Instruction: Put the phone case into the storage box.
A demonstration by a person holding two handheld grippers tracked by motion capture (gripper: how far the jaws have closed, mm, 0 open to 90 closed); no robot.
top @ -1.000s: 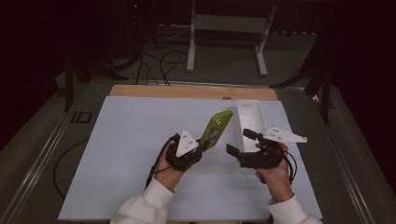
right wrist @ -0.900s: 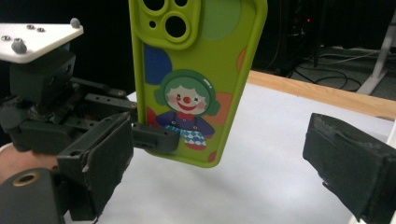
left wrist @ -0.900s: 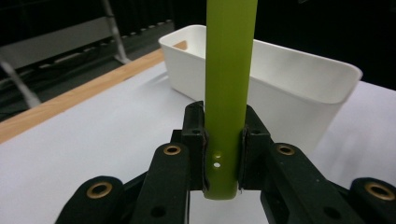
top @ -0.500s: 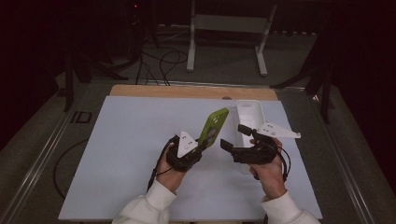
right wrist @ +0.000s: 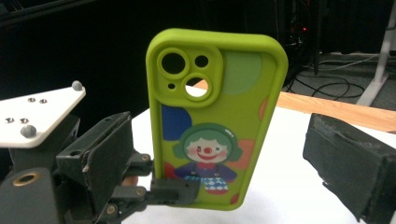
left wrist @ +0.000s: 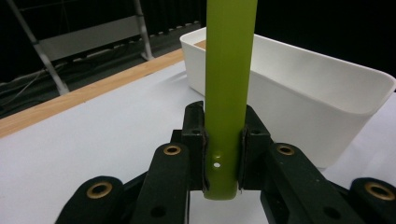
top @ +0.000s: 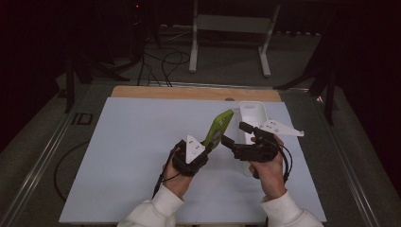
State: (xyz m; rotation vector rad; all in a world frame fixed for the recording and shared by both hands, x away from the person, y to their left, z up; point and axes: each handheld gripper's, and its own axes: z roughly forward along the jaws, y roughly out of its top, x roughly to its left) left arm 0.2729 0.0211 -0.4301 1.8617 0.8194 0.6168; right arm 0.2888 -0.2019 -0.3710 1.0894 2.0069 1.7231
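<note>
A lime-green phone case (right wrist: 217, 116) with a clown picture on its back stands nearly upright above the table. My left gripper (left wrist: 224, 140) is shut on its lower end, and the case (left wrist: 229, 70) rises straight up between the pads. In the high view the left gripper (top: 208, 142) sits at mid-table with the case (top: 218, 128) tilting up and to the right. My right gripper (top: 236, 134) faces the case from the right and is open. Its pads (right wrist: 348, 163) stand on either side of the case with gaps showing.
A white plastic bin (top: 253, 112) stands just behind the right gripper, close behind the case in the left gripper view (left wrist: 322, 93). The pale blue mat (top: 132, 142) has free room to the left. A wooden strip (top: 189, 92) edges the far side.
The right gripper has edged slightly left and up, closer to the case. The left gripper and the case have hardly moved.
</note>
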